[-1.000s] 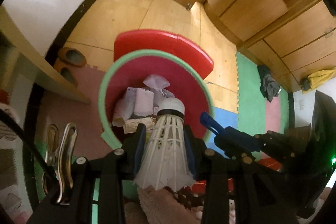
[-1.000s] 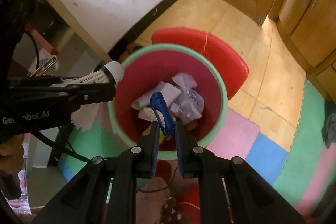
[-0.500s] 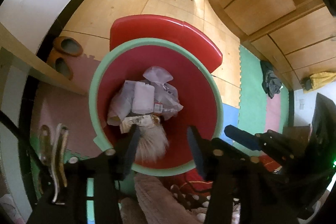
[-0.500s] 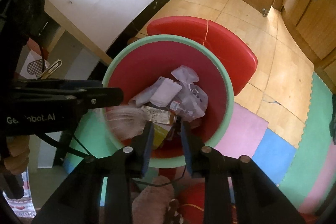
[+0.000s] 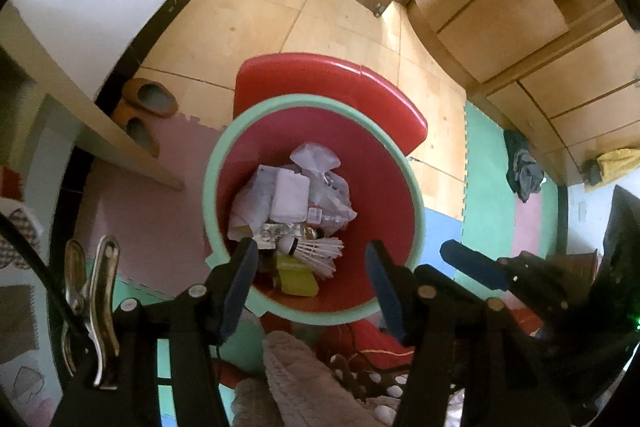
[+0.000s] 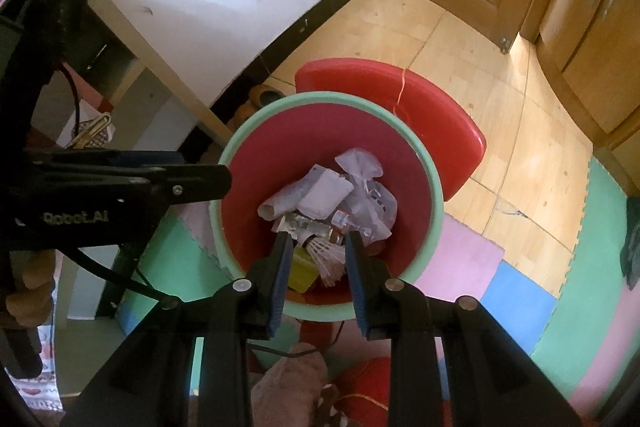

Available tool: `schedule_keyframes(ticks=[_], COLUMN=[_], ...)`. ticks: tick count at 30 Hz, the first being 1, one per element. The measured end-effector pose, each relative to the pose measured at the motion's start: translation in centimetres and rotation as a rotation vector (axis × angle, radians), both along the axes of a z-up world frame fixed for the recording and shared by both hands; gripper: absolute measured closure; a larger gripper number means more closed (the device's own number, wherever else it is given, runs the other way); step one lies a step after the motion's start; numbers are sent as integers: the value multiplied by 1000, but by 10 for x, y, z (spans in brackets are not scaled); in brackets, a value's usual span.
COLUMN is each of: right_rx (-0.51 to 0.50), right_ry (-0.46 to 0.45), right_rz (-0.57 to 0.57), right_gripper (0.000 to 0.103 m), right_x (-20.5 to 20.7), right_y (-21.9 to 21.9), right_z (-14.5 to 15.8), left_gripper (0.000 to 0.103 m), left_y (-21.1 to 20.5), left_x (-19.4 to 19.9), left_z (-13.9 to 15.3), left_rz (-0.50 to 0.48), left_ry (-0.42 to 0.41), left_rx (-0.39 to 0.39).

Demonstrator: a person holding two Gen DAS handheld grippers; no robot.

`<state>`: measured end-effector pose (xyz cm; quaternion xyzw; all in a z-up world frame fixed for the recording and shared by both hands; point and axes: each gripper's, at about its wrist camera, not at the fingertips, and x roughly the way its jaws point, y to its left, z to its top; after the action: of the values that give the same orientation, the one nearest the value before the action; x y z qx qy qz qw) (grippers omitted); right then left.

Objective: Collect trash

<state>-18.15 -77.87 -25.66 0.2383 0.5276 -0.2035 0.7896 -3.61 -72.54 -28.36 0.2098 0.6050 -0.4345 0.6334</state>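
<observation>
From the left wrist, the left claw [image 5: 310, 265] hangs over the red bin [image 5: 414, 211], its jaws just opened wide with nothing between them. The white shuttlecock [image 5: 316, 253] lies inside the bin on the trash.

From the right wrist, the right claw [image 6: 316, 259] is above the bin [image 6: 434, 203] too, jaws just parted and empty. The shuttlecock [image 6: 326, 253] lies in the bin.

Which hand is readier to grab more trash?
Left, probably. The left tool and the right tool both hang empty over the bin, their jaws just opened. The left gapes wider, so it suits a bulkier piece. The shuttlecock already lies inside.
</observation>
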Motion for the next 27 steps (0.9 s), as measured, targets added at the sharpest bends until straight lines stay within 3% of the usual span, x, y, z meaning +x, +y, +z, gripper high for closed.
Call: schedule_keyframes(ticks=[12, 27], right_rx=[-81, -123], right_ry=[-101, -224], right_rz=[37, 189], right_gripper=[74, 74], right_x=[6, 39], right_y=[25, 105], right_z=[73, 153], left_gripper=[44, 44], left_y=[52, 153], left_x=[14, 32], left_z=[74, 156], left_rz=[92, 239], left_ry=[-51, -135], left_rx=[-85, -118])
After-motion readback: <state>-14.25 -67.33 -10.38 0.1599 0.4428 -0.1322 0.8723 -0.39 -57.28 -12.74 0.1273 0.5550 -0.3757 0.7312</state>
